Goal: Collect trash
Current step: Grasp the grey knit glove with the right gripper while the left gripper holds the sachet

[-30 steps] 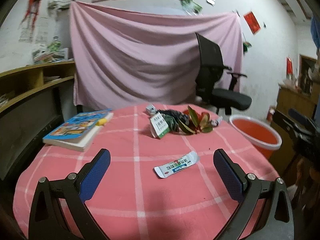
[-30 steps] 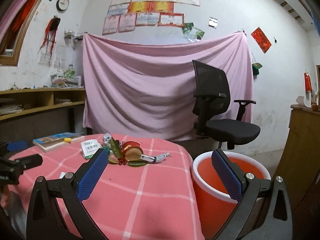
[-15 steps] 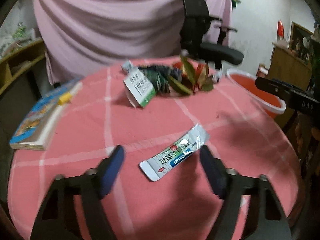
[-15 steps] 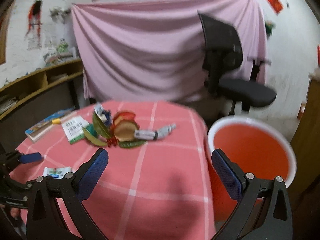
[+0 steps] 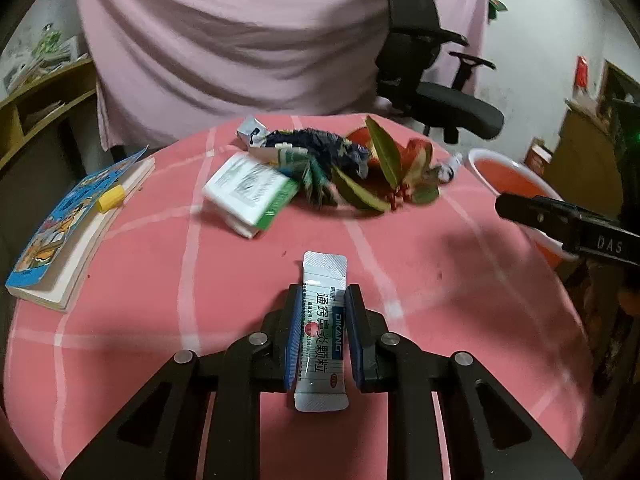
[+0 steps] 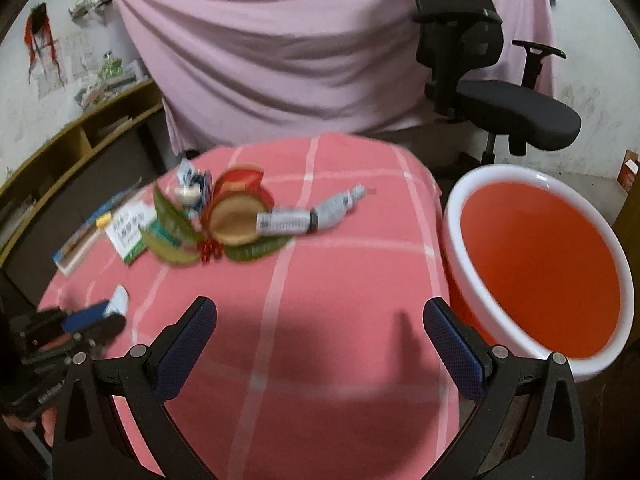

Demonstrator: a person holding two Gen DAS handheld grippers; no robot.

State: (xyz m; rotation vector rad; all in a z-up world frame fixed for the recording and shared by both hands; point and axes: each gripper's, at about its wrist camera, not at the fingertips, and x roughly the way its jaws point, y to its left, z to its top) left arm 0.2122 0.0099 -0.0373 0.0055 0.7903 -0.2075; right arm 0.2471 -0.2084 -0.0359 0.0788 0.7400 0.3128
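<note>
left gripper clamped on sachet, right gripper apart over surface

my left gripper (image 5: 323,300) has just been closing, and its blue pads now press both long edges of the white sachet (image 5: 323,320). the sachet lies lengthwise between the jaws, its far end sticking out past the fingertips and its near end showing behind them. whether it touches the pink checked surface (image 5: 160,280) i cannot tell.

my right gripper (image 6: 320,316) stands wide apart with nothing between its jaws, over the near part of the surface. just beside it, off the surface edge on the right, sits the red bucket (image 6: 480,200) with a white rim.

remaining trash lies in a pile (image 5: 340,168) at the far side of the surface: leaves, red berries, a dark wrapper, a crumpled tube. a white and green box (image 5: 250,192) rests touching the left of the pile. a book (image 5: 72,220) lies well apart at the left edge.
</note>
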